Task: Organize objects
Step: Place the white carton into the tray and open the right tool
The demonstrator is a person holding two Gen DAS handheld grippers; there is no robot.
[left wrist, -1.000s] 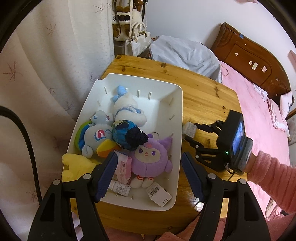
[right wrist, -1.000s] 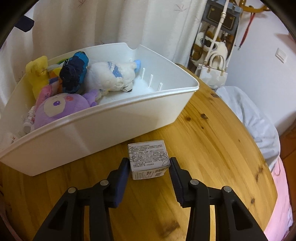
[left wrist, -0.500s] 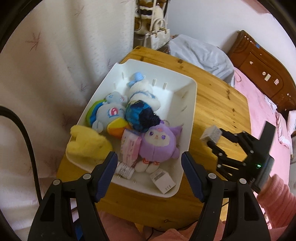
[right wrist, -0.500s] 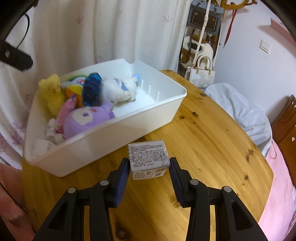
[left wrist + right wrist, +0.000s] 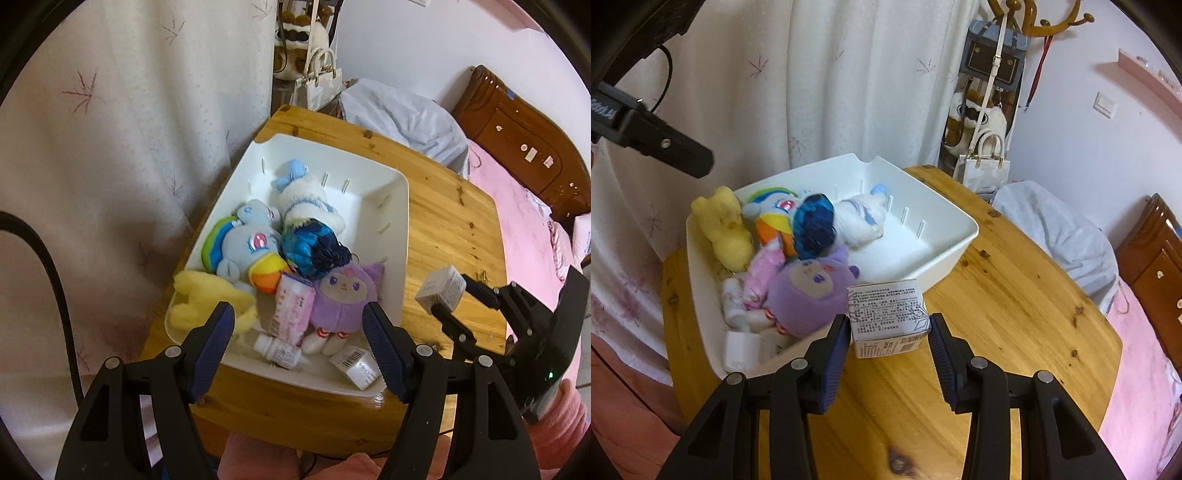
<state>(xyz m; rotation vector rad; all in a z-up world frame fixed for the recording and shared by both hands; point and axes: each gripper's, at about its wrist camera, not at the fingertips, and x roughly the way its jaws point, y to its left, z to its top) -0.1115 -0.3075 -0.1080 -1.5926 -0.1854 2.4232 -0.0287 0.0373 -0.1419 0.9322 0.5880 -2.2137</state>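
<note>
- Right wrist view: the small printed carton (image 5: 888,314) sits clamped between the two blue pads of the right gripper (image 5: 888,334), lifted off the wooden table (image 5: 1015,332), at the near right corner of the white plastic bin (image 5: 945,218).
- Seen from the left wrist view, the same carton (image 5: 441,290) hangs in the air just to the right of the bin's right wall (image 5: 402,236), with the right gripper (image 5: 448,299) closed on it and a pink sleeve (image 5: 561,432) behind that tool.
- The left gripper (image 5: 297,332) stands with its jaws apart and nothing between them, hovering above the near end of the bin.
- Inside the bin, at the near end, lie a purple plush (image 5: 341,299), a pink packet (image 5: 293,308), a small white bottle (image 5: 279,349) and a white barcoded box (image 5: 356,365).
- Farther in lie a yellow plush (image 5: 207,299), a grey-blue plush with rainbow stripes (image 5: 243,247), a dark blue plush (image 5: 314,251) and a white plush with a blue bow (image 5: 303,199).
- The far right part of the bin floor is bare.
- A white curtain (image 5: 849,85) hangs behind the table on the left; handbags (image 5: 986,162) hang at the far end.
- A bed with a pink cover (image 5: 524,229) and a brown wooden headboard (image 5: 524,147) stands to the right.
</note>
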